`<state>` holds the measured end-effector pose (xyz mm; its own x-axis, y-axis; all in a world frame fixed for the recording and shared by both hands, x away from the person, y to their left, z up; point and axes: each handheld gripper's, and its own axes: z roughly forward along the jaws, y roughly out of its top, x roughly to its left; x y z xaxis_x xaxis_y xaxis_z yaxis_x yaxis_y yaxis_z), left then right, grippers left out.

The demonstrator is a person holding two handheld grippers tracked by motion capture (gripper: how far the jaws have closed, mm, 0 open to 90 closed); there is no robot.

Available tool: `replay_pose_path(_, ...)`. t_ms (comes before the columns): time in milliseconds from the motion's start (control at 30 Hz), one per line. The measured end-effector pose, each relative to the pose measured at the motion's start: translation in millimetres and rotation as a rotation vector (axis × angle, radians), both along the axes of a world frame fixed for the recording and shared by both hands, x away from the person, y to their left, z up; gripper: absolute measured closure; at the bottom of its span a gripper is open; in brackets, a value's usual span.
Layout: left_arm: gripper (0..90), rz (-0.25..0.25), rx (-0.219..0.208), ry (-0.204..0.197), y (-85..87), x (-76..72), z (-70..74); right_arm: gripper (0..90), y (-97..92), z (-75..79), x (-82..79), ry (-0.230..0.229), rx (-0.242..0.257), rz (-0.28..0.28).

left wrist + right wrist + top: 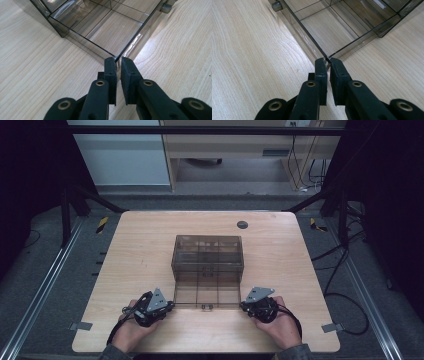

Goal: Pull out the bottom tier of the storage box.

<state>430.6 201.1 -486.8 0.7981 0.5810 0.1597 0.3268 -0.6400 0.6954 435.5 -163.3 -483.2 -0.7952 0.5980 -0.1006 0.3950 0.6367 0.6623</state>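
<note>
The drawer (207,292) of the smoky clear organiser box (207,254) stood pulled out toward the surface's (140,250) near edge (its small knob (207,307) in front). The left tongs (171,306) were clamped on its front left corner, and the right tongs (243,305) on its front right corner.

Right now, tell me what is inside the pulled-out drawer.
The drawer holds nothing visible: only clear dividers, with the wooden table showing through its floor. Its rear part sits inside the smoky box, too dim to judge.
</note>
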Motion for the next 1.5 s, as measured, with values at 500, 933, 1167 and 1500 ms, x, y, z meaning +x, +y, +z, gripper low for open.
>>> replay_pose_path(500, 27.9, 0.087, -0.116, -0.037, 10.6, -1.2, 9.7, 37.0, -31.9, 9.9, 1.8, -0.023, 0.096, -0.158)
replay_pose_path(933, 7.8, 0.218, -0.180, -0.049, 34.6, 9.2, 10.0, 23.2, -57.7, 10.5, -3.2, 0.071, -0.025, -0.170)
replay_pose_path(1167, 7.8, 0.241, -0.171, -0.053, 36.9, 11.8, 9.3, 23.6, -59.4, 4.9, -2.7, 0.129, -0.099, -0.126)
replay_pose_path(1500, 7.8, 0.248, -0.173, -0.058, 39.6, 12.8, 10.3, 24.2, -56.3, 6.9, 6.7, 0.199, -0.150, -0.113)
